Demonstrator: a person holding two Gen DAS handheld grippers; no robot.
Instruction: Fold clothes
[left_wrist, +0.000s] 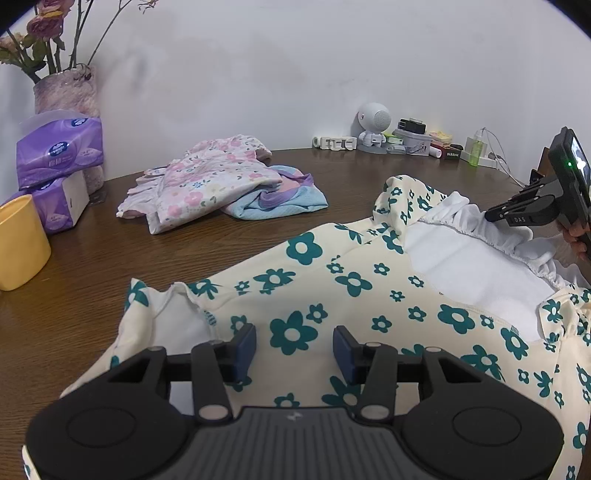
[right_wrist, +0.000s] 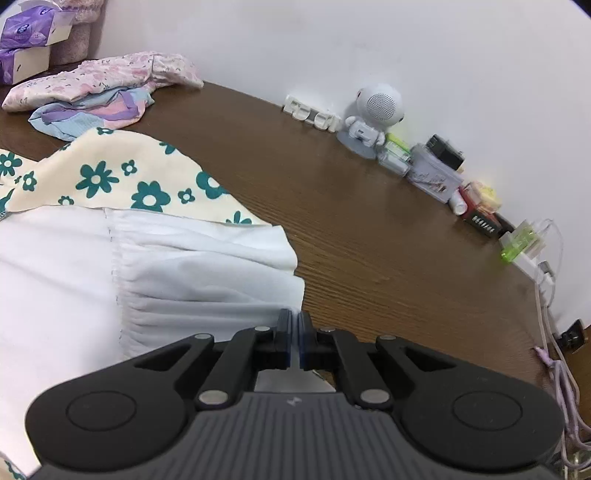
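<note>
Across the near half of the brown table (left_wrist: 92, 266) lies the cream garment with teal flowers (left_wrist: 354, 295), partly turned so its white lining and gathered white ruffle (right_wrist: 207, 266) show. Left gripper (left_wrist: 294, 350) hovers over the flowered fabric, jaws spread, holding nothing. Right gripper (right_wrist: 294, 339) has jaws closed; the ruffle edge runs right up to the pads and looks pinched, though the nip itself is hard to see. Judged light, thin, limp, a bit slick on the printed side; it will sag and bunch, not fragile. Best holds look like seams, the armhole edge (left_wrist: 184, 295) and the ruffle hem, pinched at two spread points. Pink floral clothes pile (left_wrist: 207, 181) sits farther back. Writing: "DAS" on the right gripper's finger in left view; tissue pack (left_wrist: 59, 151) logo unreadable
</note>
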